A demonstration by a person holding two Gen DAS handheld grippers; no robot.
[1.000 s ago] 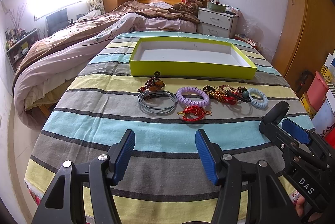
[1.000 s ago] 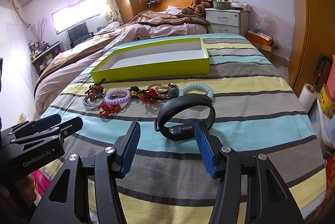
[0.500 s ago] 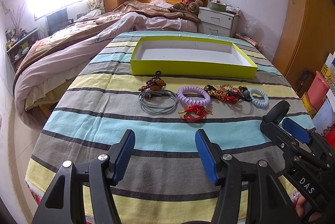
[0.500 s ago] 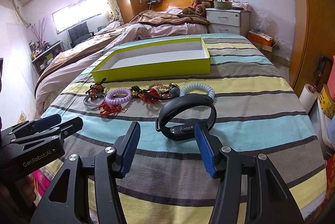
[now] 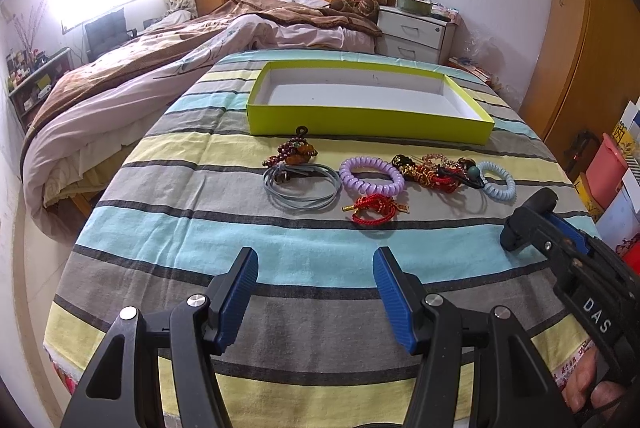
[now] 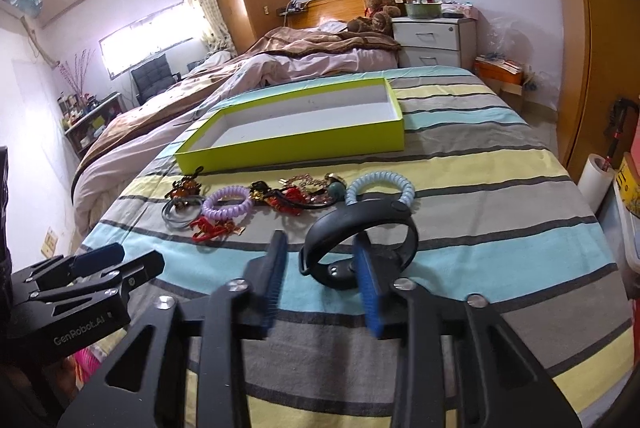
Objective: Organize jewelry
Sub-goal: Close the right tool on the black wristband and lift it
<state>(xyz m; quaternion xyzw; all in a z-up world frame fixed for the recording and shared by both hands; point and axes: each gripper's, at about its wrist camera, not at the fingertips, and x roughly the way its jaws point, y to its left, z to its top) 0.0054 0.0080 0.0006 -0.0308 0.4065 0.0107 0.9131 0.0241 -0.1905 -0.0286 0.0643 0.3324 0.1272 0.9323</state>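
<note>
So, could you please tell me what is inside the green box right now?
The green box shows only its bare white floor; no jewelry is in it. Its near wall hides the strip of floor just behind it.

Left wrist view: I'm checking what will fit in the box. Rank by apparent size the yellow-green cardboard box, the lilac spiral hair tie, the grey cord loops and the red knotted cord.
1. Yellow-green cardboard box
2. Grey cord loops
3. Lilac spiral hair tie
4. Red knotted cord

All four lie at a similar distance.

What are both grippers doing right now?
Left gripper: open, nothing between its jaws.
Right gripper: jaws closing around the black wristband, not yet clamped.
</note>
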